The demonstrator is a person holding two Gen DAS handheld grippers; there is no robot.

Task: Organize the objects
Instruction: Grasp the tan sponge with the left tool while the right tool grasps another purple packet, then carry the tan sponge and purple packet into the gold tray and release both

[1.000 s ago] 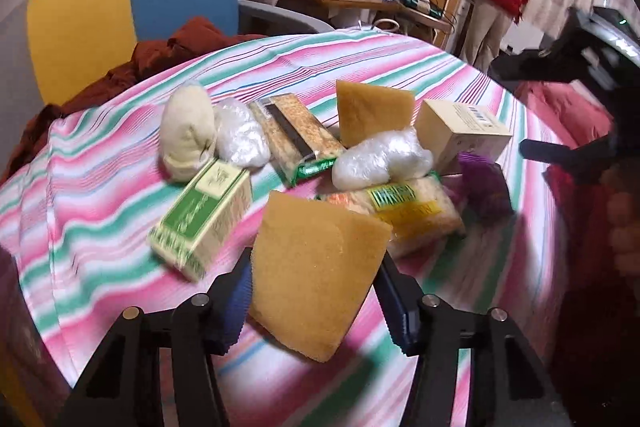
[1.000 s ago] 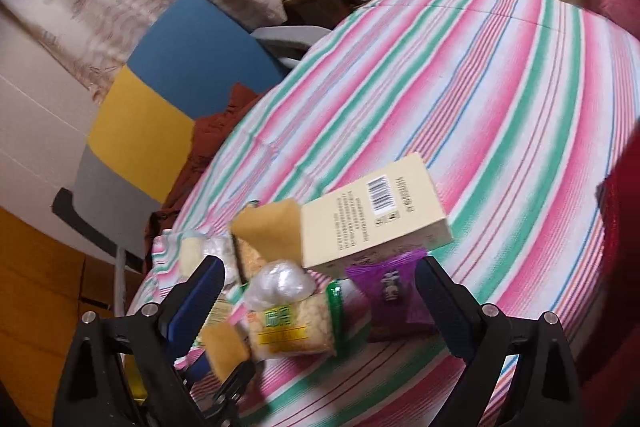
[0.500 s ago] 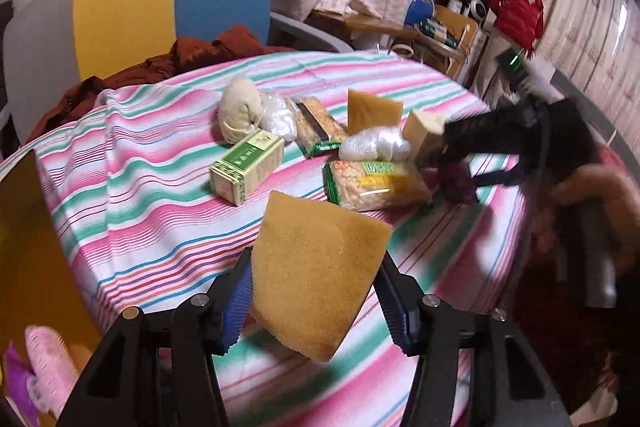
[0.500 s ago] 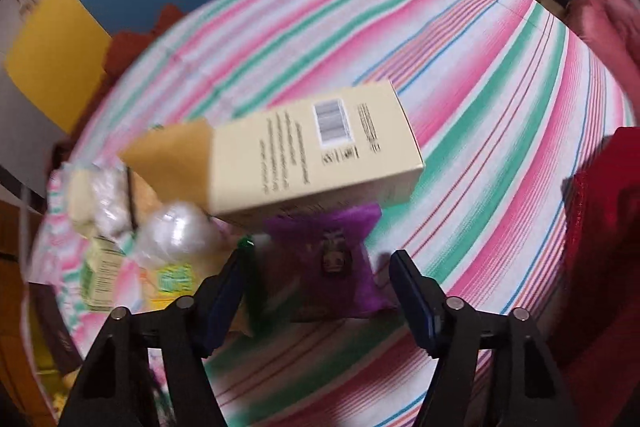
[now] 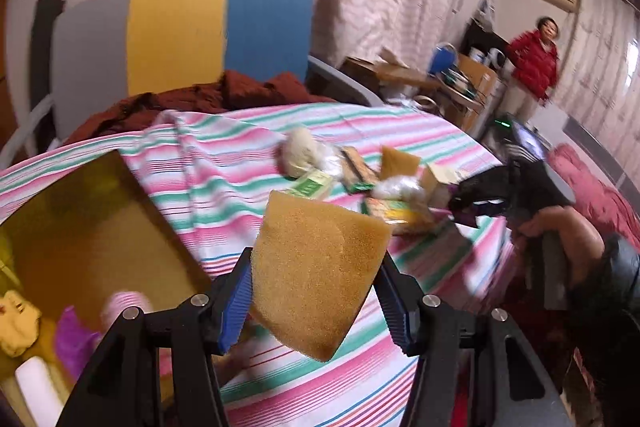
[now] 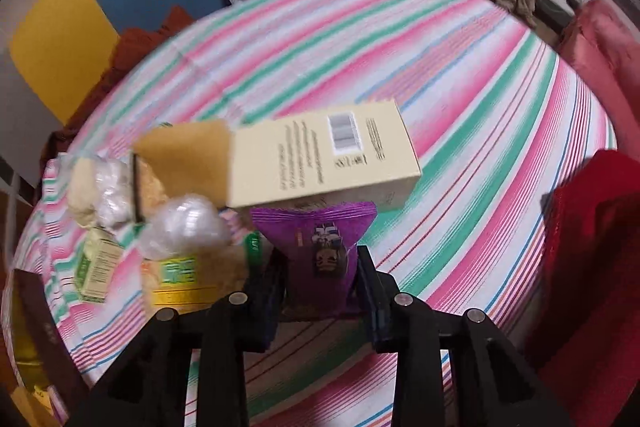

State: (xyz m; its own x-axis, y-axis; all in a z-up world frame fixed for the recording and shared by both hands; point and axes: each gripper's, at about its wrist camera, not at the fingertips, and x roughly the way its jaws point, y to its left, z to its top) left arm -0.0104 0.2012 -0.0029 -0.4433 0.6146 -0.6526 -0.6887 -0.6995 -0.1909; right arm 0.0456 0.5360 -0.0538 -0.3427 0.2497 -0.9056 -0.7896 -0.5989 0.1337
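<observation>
Left claw (image 5: 316,303) clamped on a tan sponge (image 5: 316,271), held up off the striped table (image 5: 224,163) and near the open yellow bin (image 5: 92,227) at the table's left edge. Right claw (image 6: 322,291) closed around the lower part of a purple snack packet (image 6: 320,243), the packet's upper edge just under a cream box (image 6: 324,159).

Beyond the claws, much left to sort: on the table a second sponge (image 6: 184,155), a clear plastic bundle (image 6: 184,227), a yellow noodle pack (image 6: 188,279), a green box (image 6: 98,269) and a pale bun (image 6: 84,187), all crowded together. Inside the bin, a few things already down, among them something pink and something purple, too blurred to name. Roughly early to midway, by that count.

Right hand (image 5: 560,239) wrapped on its handle, reaching in low from the table's right side, claw levelled at the pile. Left claw raised and angled toward the far chair, sponge tilted.
</observation>
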